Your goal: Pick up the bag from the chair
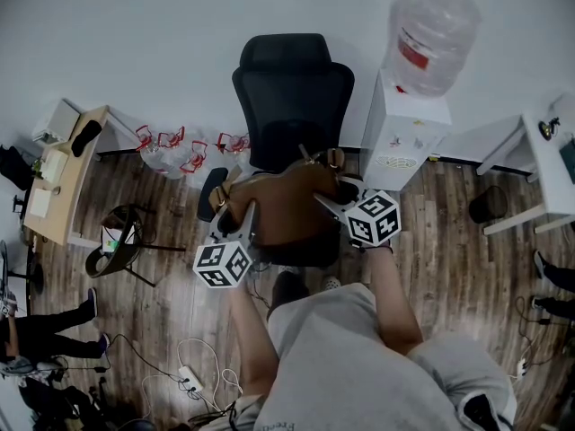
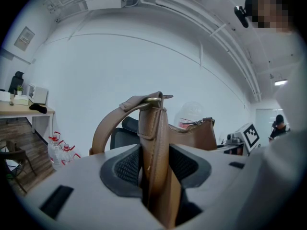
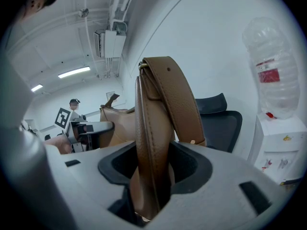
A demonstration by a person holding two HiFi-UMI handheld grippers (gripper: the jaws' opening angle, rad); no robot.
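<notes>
Reads as an office-type workroom. Identified by swivel office chair (image 1: 292, 88) against white wall (image 1: 135, 43), floor-standing water dispenser (image 1: 404, 133) with inverted bottle (image 1: 431, 30) just beside it, wooden desk (image 1: 72, 178) at left, and white table (image 1: 539, 151) at right with waste bin (image 1: 488, 205) near it. Wood-plank floor (image 1: 449, 268) carries power strip (image 1: 189, 380) with loose cables. Overhead (see gripper views): exposed pipes (image 3: 118, 6), ceiling-hung air-conditioning unit (image 3: 111, 44), strip lights (image 3: 73, 72).
</notes>
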